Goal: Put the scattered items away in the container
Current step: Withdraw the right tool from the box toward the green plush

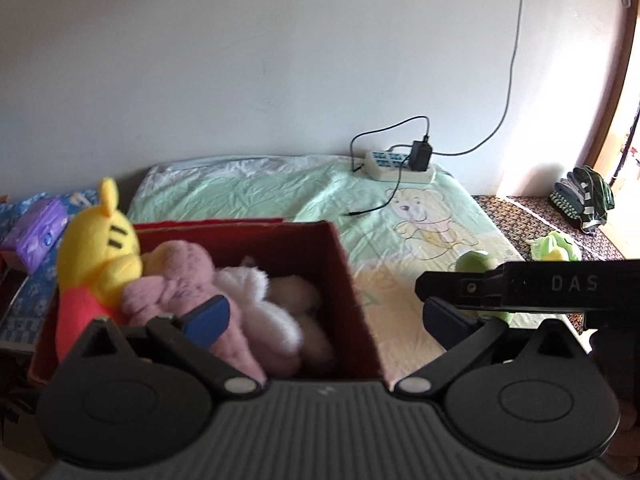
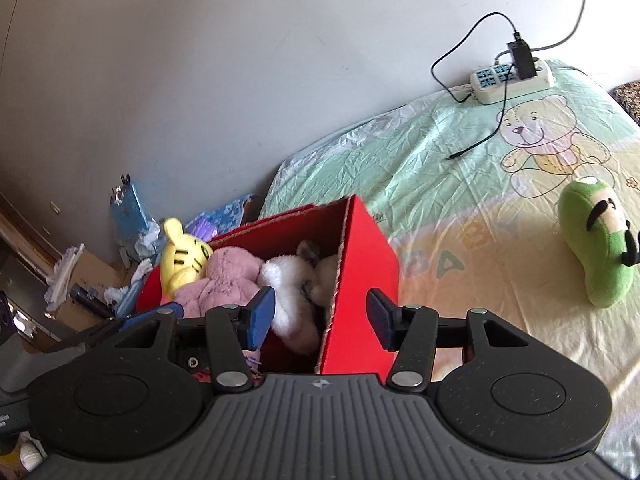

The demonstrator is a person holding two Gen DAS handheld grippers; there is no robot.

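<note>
My red box [image 2: 360,264] looks like matt cardboard, and the toys in it are soft fuzzy plush: yellow toy [image 2: 182,258], pink toy [image 2: 224,276], white toy [image 2: 288,280]. The green toy [image 2: 596,240] is short-pile plush on a thin, creased, slightly shiny bedsheet [image 2: 440,184]. My left gripper [image 1: 324,320] and right gripper [image 2: 320,318] are matt black ribbed plastic with blue rubbery-looking pads [image 2: 260,316] and shiny metal pivot pins.

Pale wall [image 1: 240,60], bear-print bedsheet [image 2: 460,168], sunlit doorway [image 1: 624,128]

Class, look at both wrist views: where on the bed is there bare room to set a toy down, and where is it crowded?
Bare sheet lies between the red box and the green plush. The power strip and its cable clutter the far corner. The box is crowded with toys.
</note>
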